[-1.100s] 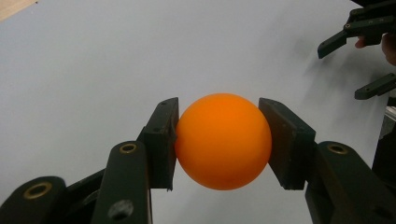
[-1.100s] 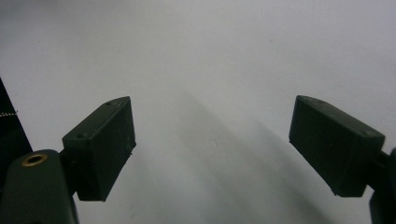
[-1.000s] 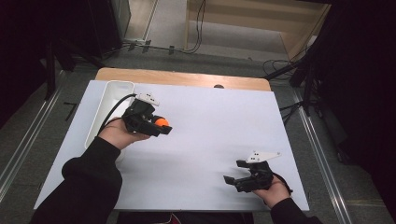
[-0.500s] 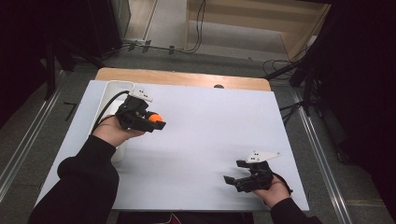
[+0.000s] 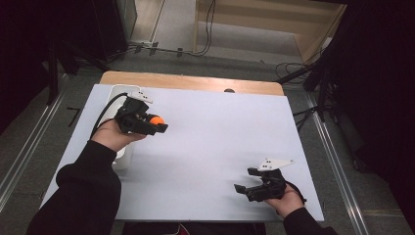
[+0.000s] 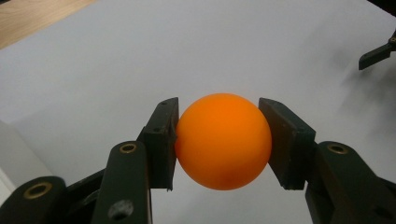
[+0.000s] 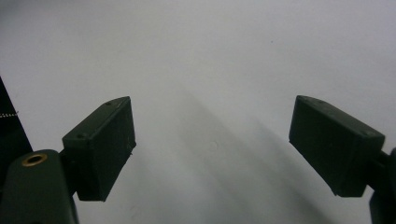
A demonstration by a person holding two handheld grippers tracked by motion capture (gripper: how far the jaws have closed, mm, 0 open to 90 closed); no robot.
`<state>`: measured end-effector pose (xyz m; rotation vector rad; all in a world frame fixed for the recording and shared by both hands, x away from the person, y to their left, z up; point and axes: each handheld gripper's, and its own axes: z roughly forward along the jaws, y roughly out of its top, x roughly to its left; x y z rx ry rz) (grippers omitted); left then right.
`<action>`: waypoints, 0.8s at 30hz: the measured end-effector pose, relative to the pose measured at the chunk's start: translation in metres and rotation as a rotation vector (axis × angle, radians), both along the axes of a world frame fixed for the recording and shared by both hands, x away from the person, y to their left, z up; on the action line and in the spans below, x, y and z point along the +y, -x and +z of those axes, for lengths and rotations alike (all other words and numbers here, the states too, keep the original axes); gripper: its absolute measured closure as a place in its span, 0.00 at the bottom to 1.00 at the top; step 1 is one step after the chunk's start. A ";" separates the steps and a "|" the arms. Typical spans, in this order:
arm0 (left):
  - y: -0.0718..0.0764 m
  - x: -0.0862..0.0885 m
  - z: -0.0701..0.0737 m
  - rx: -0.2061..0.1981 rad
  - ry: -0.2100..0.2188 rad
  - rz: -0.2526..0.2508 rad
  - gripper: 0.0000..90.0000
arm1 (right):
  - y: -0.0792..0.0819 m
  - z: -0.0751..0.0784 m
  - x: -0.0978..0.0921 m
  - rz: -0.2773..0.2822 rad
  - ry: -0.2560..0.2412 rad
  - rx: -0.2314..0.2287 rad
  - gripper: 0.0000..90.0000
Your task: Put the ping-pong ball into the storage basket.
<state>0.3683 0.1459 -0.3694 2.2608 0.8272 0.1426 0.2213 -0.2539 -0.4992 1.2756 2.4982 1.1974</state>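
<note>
Orange ball (image 6: 223,141) between left jaws

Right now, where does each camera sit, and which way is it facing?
High view: above the person's side, looking forward and down on the white table; forearms, both grippers.
Left gripper view: rides the left gripper, along jaws clamping the orange ball.
Right gripper view: rides the right gripper, jaws apart over bare table.
Shared: high and left views both show the ball.

Left tool (image 5: 157,126) grips an orange ball (image 5: 155,120) beside a white tray (image 5: 115,93) — right tool (image 5: 244,188) rests well apart.
</note>
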 end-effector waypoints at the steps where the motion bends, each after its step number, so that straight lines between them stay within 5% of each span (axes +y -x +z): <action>1: 0.000 0.000 0.000 0.000 0.000 0.000 0.56 | 0.000 0.000 0.000 -0.001 0.000 -0.001 0.15; 24: -0.006 0.023 0.006 -0.035 -0.004 0.100 0.56 | 0.000 0.001 -0.002 -0.007 0.003 -0.024 0.15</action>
